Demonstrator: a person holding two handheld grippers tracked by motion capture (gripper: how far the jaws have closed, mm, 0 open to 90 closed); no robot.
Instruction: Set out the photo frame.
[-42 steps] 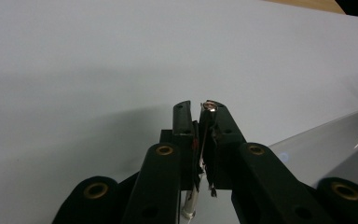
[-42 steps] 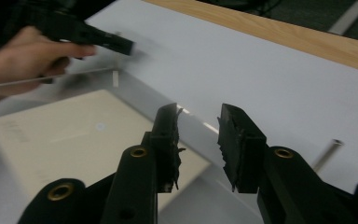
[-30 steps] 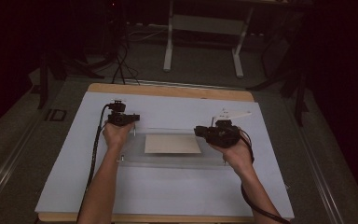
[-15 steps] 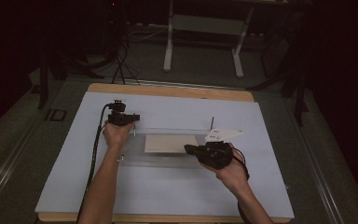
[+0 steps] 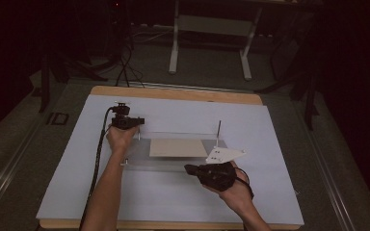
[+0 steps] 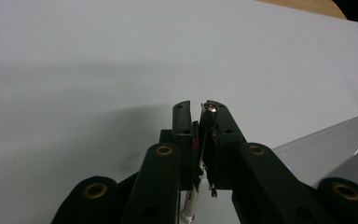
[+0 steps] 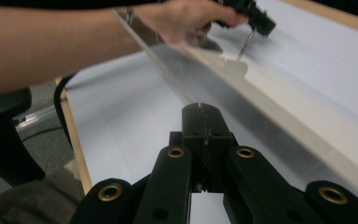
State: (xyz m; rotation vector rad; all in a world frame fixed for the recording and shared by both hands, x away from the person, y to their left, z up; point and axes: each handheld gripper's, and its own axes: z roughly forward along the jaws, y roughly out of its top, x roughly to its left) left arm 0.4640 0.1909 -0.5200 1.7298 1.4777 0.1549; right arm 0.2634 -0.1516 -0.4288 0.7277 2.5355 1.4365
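Note:
A clear plastic plate (image 5: 173, 162) lies mid-table with a tan card (image 5: 178, 147) under or inside it. My left gripper (image 5: 134, 123) sits at the plate's far-left corner. In the left gripper view, the left gripper (image 6: 196, 109) is shut on a thin metal pin (image 6: 200, 144), with the plate's edge (image 6: 326, 144) to its right. My right gripper (image 5: 189, 169) hovers at the plate's near edge, pointing left. Its jaws (image 7: 200, 109) are shut with nothing visible between them. Beyond them, the other hand holds the pin (image 7: 244, 46) upright over the plate (image 7: 279, 107).
A thin upright post (image 5: 219, 127) stands at the plate's far-right corner. A pale sheet (image 5: 279, 144) covers the wooden tabletop (image 5: 173, 93). A cable (image 5: 98, 154) trails from the left gripper along the forearm. Dark floor and a stand's legs (image 5: 207, 53) lie beyond the table.
My right gripper has moved from the plate's right end toward the person and leftward, to the plate's near edge. The left gripper has stayed at the far-left corner.

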